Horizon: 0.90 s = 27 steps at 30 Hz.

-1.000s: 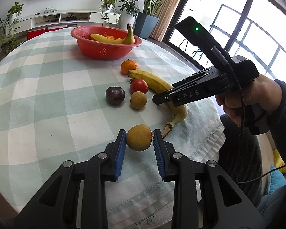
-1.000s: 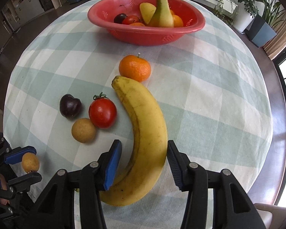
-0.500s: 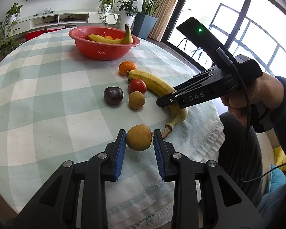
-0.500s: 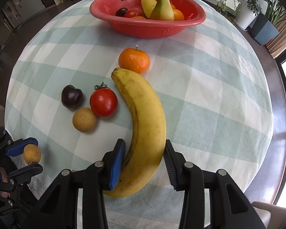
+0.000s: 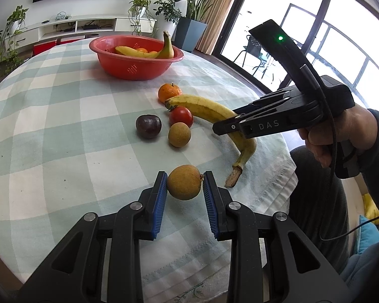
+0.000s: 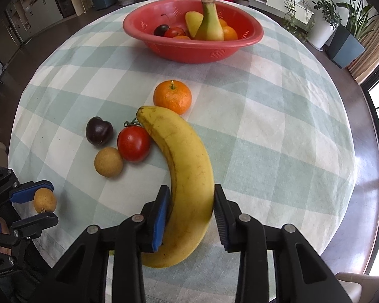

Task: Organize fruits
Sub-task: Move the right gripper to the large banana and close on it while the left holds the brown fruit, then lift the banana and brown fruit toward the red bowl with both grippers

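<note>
Left wrist view: your left gripper [image 5: 185, 185] is clamped on a small tan round fruit [image 5: 184, 181], both blue pads [image 5: 160, 197] pressed to its sides, jaws only as wide as the fruit. It sits over the near edge of the checked tablecloth [image 5: 63, 116]; can't tell if the fruit is touching the cloth. Ahead on the cloth: a second tan fruit [image 5: 179, 134], a dark plum [image 5: 148, 126], a tomato [image 5: 181, 116], a mandarin [image 5: 169, 92]. The loose banana [image 5: 209, 111] curves from beside the mandarin toward the table edge, stem end [image 5: 233, 176] tilted toward you. Your right gripper [image 5: 222, 128] comes in from the right, held in your right hand [image 5: 341, 131], tips over the banana's middle. The red bowl [image 5: 136, 69] sits at the far side with a banana [image 5: 144, 53] and orange fruit in it.

Right wrist view: your right gripper [image 6: 191, 203] has closed on the banana [image 6: 187, 166] near its stem-side half, pads touching both flanks. Its far tip lies just beside the mandarin [image 6: 172, 97] and touches the tomato [image 6: 134, 143]. Plum [image 6: 99, 131] and tan fruit [image 6: 108, 161] sit left of the tomato, the tan one touching it. Your left gripper [image 6: 41, 202] shows at lower left, holding its tan fruit [image 6: 45, 200]. The red bowl [image 6: 189, 50] is well beyond, holding a banana, a dark fruit, red and orange fruit.
</note>
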### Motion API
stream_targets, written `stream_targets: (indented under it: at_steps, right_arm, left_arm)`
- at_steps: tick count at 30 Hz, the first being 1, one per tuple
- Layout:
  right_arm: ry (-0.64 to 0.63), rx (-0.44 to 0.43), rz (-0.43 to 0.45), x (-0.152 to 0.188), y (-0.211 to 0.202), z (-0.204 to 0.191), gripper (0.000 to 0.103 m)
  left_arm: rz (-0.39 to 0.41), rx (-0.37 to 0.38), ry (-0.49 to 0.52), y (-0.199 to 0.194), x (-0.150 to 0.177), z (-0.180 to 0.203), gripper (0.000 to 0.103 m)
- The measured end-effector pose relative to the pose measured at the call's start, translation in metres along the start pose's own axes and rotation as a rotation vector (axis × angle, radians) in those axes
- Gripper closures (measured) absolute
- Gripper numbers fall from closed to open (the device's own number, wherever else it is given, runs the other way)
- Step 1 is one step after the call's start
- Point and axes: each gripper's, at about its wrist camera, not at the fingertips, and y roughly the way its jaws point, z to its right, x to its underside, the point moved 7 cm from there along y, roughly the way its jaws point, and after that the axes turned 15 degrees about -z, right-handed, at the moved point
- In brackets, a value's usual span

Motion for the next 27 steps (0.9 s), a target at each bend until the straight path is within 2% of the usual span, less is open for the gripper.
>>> stream_targets:
  at_steps: [2,16,23,27]
  right_arm:
    - [-0.005,0.004,0.005,0.001,-0.003,0.002,0.067]
    - [-0.110,0.054,-0.114,-0.005,0.015,-0.007,0.066]
    - [-0.131,0.040,-0.132,-0.013,0.018,-0.006,0.066]
    - [-0.145,0.065,-0.105,-0.011,0.016,-0.008,0.068]
  left_arm:
    - [-0.002,-0.001,0.000,0.001,0.000,0.000,0.076]
    - [-0.007,-0.002,0.009,0.002,0.002,0.002,0.076]
    - [-0.010,-0.002,0.010,0.003,0.003,0.003,0.076]
    - [-0.014,-0.006,0.007,0.004,0.004,0.002,0.076]
